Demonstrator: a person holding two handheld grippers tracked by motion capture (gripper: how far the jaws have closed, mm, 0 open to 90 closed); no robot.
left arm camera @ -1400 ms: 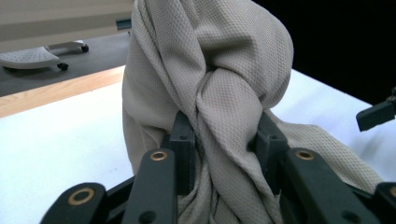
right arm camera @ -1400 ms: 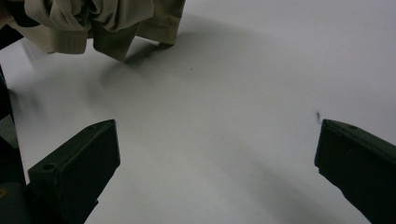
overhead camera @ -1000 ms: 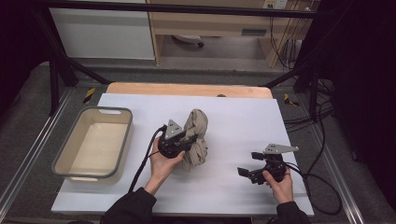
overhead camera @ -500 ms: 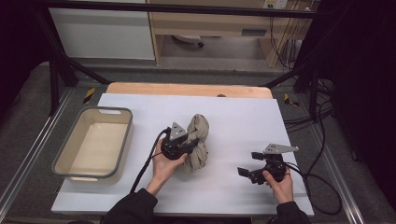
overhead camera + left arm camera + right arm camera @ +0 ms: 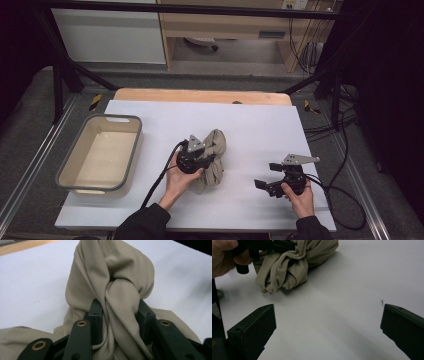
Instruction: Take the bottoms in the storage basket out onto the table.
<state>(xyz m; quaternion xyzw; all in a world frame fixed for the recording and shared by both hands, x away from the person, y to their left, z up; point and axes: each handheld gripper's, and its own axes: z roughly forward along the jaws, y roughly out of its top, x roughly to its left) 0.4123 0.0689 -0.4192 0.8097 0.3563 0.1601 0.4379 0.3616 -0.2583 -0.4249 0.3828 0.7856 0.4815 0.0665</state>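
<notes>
A beige cloth (image 5: 216,146) lies bunched near the middle of the white table (image 5: 260,125). My left gripper (image 5: 207,159) is shut on a twisted fold of it. In the left gripper view the cloth (image 5: 117,272) rises between the two pads of that gripper (image 5: 120,307), which press on it; the jaws have just been opening a little with the cloth still between them. My right gripper (image 5: 266,175) rests at the front right, held in a hand, jaws pointing left. Its own view shows that gripper (image 5: 328,317) open over bare table, with the cloth (image 5: 287,267) and left gripper (image 5: 269,245) beyond.
A grey-rimmed cream tub (image 5: 70,160) stands at the table's left side. A wooden strip (image 5: 200,95) runs along the far edge. Cables trail from both grippers toward the front and right edges.
My left gripper has drifted slightly right and toward the front with the cloth, which now stands in a narrower bunch. The right gripper has not moved.
</notes>
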